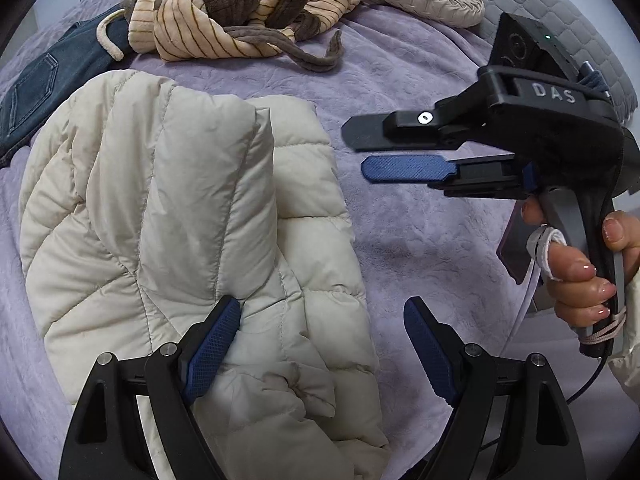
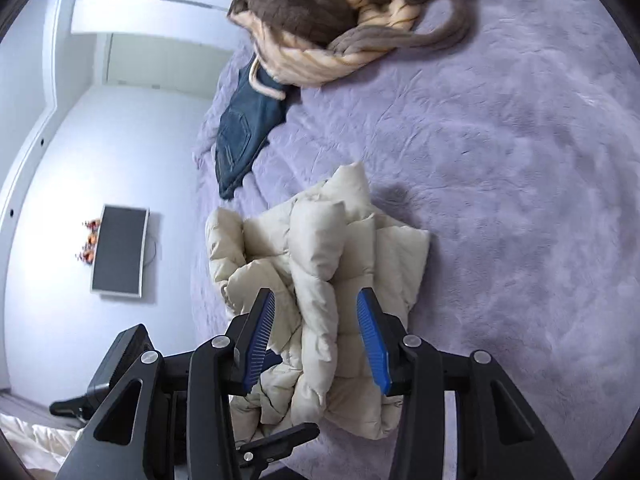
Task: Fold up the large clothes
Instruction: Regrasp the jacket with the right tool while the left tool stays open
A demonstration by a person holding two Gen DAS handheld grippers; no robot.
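The cream puffer jacket (image 1: 192, 240) lay on the lilac bedspread (image 1: 420, 240) in front of me, already gathered into a thick, uneven bundle with one padded panel doubled over the rest. My left gripper (image 1: 320, 344) was spread wide, its left pad touching the jacket's lower edge while the other pad hung over bare bedspread; it had hold of nothing. My right gripper (image 1: 356, 154), seen from the left wrist camera, hovered beside the jacket's far edge with its fingers only a little apart and nothing between them; in its own view the pads (image 2: 376, 344) stood either side of the bundle's raised ridge without pinching it. I judged the fold roughly half done and the bundle still in need of squaring. The risk, as I saw it, was the padding: slick, springy fabric like that tends to puff back open once released, and a shallow pinch on one quilted layer could drag only the top panel and skew the stack. Farther up the bed, the striped brown and tan garment (image 1: 240, 12) and the jeans (image 1: 44, 84) lay well apart from the jacket, so I did not expect a snag there.
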